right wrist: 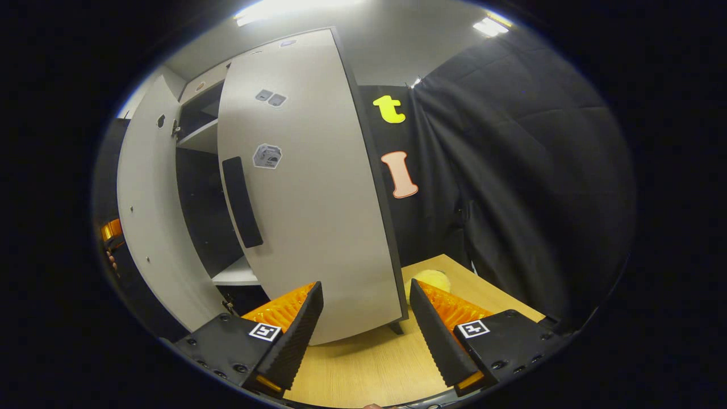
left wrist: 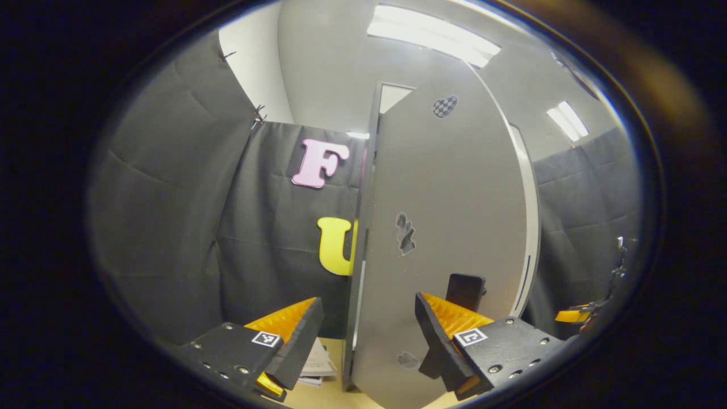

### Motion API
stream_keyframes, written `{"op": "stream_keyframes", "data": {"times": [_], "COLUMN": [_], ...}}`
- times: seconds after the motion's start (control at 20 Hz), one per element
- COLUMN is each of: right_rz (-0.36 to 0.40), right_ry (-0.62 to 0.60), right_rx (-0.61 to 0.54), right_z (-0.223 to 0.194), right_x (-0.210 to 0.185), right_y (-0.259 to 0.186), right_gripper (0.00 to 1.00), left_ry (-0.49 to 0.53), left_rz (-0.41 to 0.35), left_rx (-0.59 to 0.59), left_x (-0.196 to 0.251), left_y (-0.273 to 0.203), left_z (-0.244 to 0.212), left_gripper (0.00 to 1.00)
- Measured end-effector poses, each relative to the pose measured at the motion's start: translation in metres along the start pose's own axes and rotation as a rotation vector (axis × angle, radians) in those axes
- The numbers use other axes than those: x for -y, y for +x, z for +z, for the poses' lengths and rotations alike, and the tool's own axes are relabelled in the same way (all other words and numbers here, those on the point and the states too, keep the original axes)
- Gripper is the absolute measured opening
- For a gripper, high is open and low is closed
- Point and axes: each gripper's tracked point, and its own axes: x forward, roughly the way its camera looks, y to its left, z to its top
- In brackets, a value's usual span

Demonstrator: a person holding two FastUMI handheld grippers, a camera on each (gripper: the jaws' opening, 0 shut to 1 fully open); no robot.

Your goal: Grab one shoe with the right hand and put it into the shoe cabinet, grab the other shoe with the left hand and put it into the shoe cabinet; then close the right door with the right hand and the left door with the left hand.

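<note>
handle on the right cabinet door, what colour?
Black handle, on the light grey right door; clearest in right gripper view.

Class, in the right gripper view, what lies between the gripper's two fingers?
The outer bottom corner of the open right door stands between the right gripper fingers, above bare wooden table.

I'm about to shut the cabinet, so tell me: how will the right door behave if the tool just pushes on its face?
The right door looks like a flat rigid panel, so it should probably swing without flexing. Its face seems smooth, so the open right tool might slide; the dark handle offers surer purchase. It likely moves easily.
</note>
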Motion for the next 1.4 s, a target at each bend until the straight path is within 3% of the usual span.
{"op": "stream_keyframes", "data": {"times": [0.25, 0.3, 0.4, 0.5, 0.55, 0.7, 0.8, 0.9, 0.95, 1.0, 1.05, 1.25, 1.4], "right_rz": [-0.010, -0.012, -0.014, -0.015, -0.013, 0.003, 0.020, 0.051, 0.070, 0.091, 0.114, 0.209, 0.236], "right_ry": [0.031, 0.032, 0.031, 0.031, 0.032, 0.032, 0.029, 0.024, 0.021, 0.017, 0.011, -0.037, -0.076], "right_rx": [-0.005, -0.005, -0.008, -0.008, -0.009, -0.011, -0.003, -0.013, -0.017, -0.023, -0.029, -0.011, 0.004], "right_z": [0.007, 0.009, 0.015, 0.023, 0.027, 0.038, 0.043, 0.043, 0.043, 0.042, 0.042, 0.051, 0.061], "right_x": [0.024, 0.031, 0.044, 0.058, 0.064, 0.080, 0.088, 0.093, 0.093, 0.093, 0.092, 0.078, 0.062], "right_y": [0.003, 0.003, 0.003, 0.003, 0.004, 0.009, 0.013, 0.019, 0.022, 0.026, 0.032, 0.042, 0.042], "right_gripper": [0.97, 0.97, 0.97, 0.96, 0.96, 0.96, 0.96, 0.96, 0.97, 0.97, 0.97, 0.98, 0.98], "left_ry": [-0.043, -0.050, -0.052, -0.049, -0.046, -0.025, -0.027, -0.054, -0.057, -0.050, -0.039, -0.014, 0.031], "left_rz": [-0.004, 0.006, 0.032, 0.044, 0.050, 0.103, 0.128, 0.145, 0.160, 0.182, 0.212, 0.277, 0.291], "left_rx": [-0.001, 0.008, 0.023, 0.018, 0.013, -0.012, -0.030, -0.035, -0.038, -0.043, -0.048, -0.061, -0.055], "left_x": [0.037, 0.044, 0.057, 0.073, 0.079, 0.087, 0.093, 0.098, 0.099, 0.100, 0.099, 0.109, 0.114], "left_y": [0.020, 0.025, 0.034, 0.045, 0.050, 0.058, 0.050, 0.039, 0.033, 0.024, 0.013, -0.025, -0.053], "left_z": [-0.010, -0.010, -0.011, -0.014, -0.016, -0.025, -0.028, -0.028, -0.027, -0.026, -0.026, -0.020, -0.014], "left_gripper": [0.94, 1.00, 0.94, 0.94, 1.00, 0.96, 0.99, 0.94, 1.00, 0.99, 0.94, 0.94, 0.94]}}
